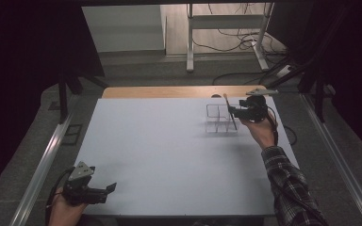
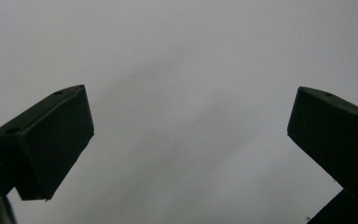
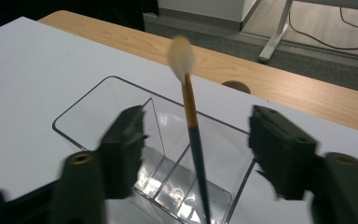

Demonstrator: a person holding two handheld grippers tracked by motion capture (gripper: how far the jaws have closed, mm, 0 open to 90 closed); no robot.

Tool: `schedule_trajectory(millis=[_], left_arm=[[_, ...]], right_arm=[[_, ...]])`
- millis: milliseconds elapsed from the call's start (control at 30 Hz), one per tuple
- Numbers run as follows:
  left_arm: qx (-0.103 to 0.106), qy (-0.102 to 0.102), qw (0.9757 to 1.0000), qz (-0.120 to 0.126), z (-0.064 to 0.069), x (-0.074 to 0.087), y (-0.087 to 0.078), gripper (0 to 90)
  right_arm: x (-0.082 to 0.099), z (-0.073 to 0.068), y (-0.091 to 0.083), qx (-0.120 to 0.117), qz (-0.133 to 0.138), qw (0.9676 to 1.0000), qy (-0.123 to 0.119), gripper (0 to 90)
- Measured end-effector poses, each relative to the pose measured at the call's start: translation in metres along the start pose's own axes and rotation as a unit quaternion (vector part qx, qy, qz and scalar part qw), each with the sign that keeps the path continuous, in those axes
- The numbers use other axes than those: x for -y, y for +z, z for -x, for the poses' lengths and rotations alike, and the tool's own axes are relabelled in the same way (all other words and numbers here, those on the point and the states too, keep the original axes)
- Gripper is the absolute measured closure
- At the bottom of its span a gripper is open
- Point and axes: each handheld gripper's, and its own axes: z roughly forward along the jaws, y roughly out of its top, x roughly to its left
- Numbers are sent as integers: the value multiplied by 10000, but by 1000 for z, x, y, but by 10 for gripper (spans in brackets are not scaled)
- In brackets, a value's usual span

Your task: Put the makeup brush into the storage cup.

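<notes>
- The right claw [image 1: 232,112] is held out over the far right part of the tabletop [image 1: 169,155], the forearm in a plaid sleeve [image 1: 290,181] reaching forward from the lower right, wrist bent so the claw points leftward at the organiser
- Its jaws stand released, apart on either side of the brush [image 3: 191,135] without touching it; the brush passes between them
- The brush stands tilted in a compartment of the clear organiser [image 3: 121,100], its pale fluffy tip up, an orange ferrule section below it and a dark slim handle running down to the bottom
- The organiser is a transparent plastic box with rounded corners and thin dividing walls, glossy, set on the matte white tabletop near a bare wooden edge strip [image 3: 279,88]
- The left claw [image 1: 104,190] rests low at the near left corner of the tabletop, hand under it, jaws spread wide with nothing between them, a grey three-cornered plate on top
</notes>
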Motion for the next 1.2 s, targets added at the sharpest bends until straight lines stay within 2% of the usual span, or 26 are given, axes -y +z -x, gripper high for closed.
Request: schedule_trajectory(millis=[100, 167, 300, 633, 1200], left_arm=[[-1, 2, 10000, -2, 0, 0, 0, 7], [3, -2, 10000, 2, 0, 0, 0, 7], [-1, -4, 10000, -2, 0, 0, 0, 7], [-2, -13, 10000, 8, 0, 0, 0, 7], [-8, -16, 10000, 5, 0, 0, 0, 5]], right_arm=[[-1, 0, 1, 33, 15, 10000, 35, 151], [-1, -1, 4, 108, -147, 9998, -26, 73], [0, -2, 7, 125, -232, 9996, -55, 16], [-1, -5, 8, 59, -314, 9995, -29, 0], [3, -10, -1, -42, -388, 9992, 72, 0]])
